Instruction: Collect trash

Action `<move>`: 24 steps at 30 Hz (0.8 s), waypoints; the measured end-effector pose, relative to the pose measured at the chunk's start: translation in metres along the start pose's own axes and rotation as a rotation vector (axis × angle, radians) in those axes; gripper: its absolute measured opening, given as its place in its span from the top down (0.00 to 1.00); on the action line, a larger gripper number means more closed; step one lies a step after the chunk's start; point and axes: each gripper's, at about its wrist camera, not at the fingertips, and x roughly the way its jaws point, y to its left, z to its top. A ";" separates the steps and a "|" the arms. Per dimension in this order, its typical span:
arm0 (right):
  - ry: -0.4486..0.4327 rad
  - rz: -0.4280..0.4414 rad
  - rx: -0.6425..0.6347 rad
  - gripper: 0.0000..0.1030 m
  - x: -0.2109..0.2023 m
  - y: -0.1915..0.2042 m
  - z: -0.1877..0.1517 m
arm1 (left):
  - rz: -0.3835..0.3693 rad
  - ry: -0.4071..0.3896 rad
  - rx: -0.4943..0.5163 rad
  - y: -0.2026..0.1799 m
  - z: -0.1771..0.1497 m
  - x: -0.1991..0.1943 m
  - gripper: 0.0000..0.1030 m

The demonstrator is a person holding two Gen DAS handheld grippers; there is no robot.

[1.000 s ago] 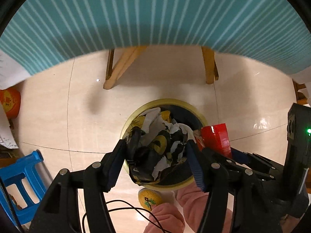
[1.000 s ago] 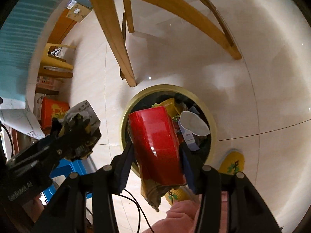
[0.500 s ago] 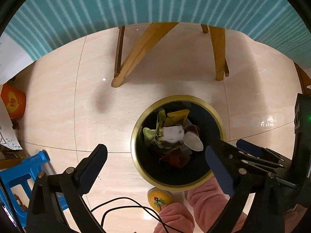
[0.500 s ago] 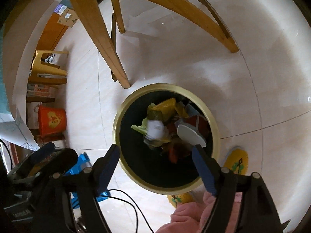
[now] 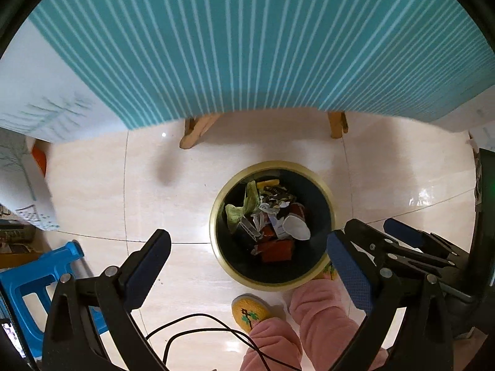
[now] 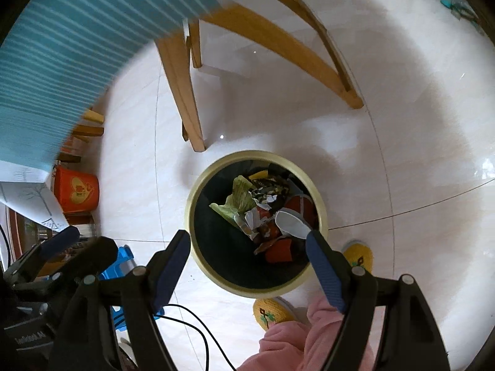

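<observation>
— Both grippers are hanging above the bin [image 5: 321, 273]; I am reading the left gripper [image 5: 247, 269] as spread wide, nothing between its pads.

— And the right gripper [image 6: 247, 262]?

— Also standing apart and empty. All trash [image 6: 266, 213] is lying inside the bin: red carton, white cup, green wrapper. Bin is sitting on the floor near the table legs [image 6: 182, 86].
</observation>
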 end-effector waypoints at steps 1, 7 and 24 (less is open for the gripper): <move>-0.008 -0.004 -0.002 0.25 -0.007 0.002 0.000 | -0.001 -0.003 0.001 0.000 0.001 -0.005 0.03; -0.062 -0.037 -0.028 0.25 -0.054 0.022 0.000 | -0.005 -0.039 0.006 0.000 0.007 -0.052 0.03; -0.243 -0.089 -0.118 0.25 -0.230 0.089 0.008 | -0.020 -0.265 -0.015 -0.003 0.034 -0.242 0.03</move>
